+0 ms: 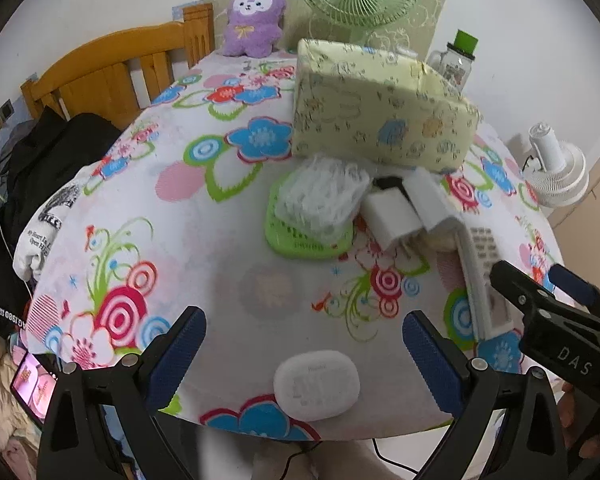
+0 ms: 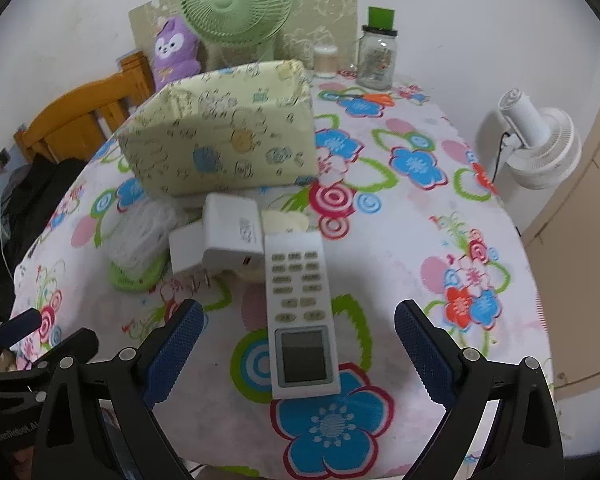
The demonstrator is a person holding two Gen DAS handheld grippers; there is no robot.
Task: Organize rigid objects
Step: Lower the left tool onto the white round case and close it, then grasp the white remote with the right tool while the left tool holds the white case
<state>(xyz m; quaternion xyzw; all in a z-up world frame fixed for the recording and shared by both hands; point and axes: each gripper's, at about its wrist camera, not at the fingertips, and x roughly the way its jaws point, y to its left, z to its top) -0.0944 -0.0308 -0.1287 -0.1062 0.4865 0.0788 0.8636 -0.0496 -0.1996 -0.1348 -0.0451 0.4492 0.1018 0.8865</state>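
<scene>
A white rounded earbud case (image 1: 317, 386) lies on the floral table near the front edge, between the open fingers of my left gripper (image 1: 304, 348). A white remote control (image 2: 300, 320) lies lengthwise between the open fingers of my right gripper (image 2: 298, 340); it also shows in the left wrist view (image 1: 482, 276). Behind it sit two white chargers (image 2: 230, 236), a clear box of white swabs (image 1: 324, 196) on a green lid (image 1: 300, 240), and a pale green patterned box (image 2: 224, 128). The right gripper (image 1: 540, 284) shows at the right of the left wrist view.
A green fan (image 2: 236, 0), a purple plush (image 2: 176, 50), a glass jar with a green top (image 2: 378, 54) and a small cup (image 2: 325, 60) stand at the back. A white fan (image 2: 532, 140) stands off the table to the right. A wooden bed frame (image 1: 112, 68) is on the left.
</scene>
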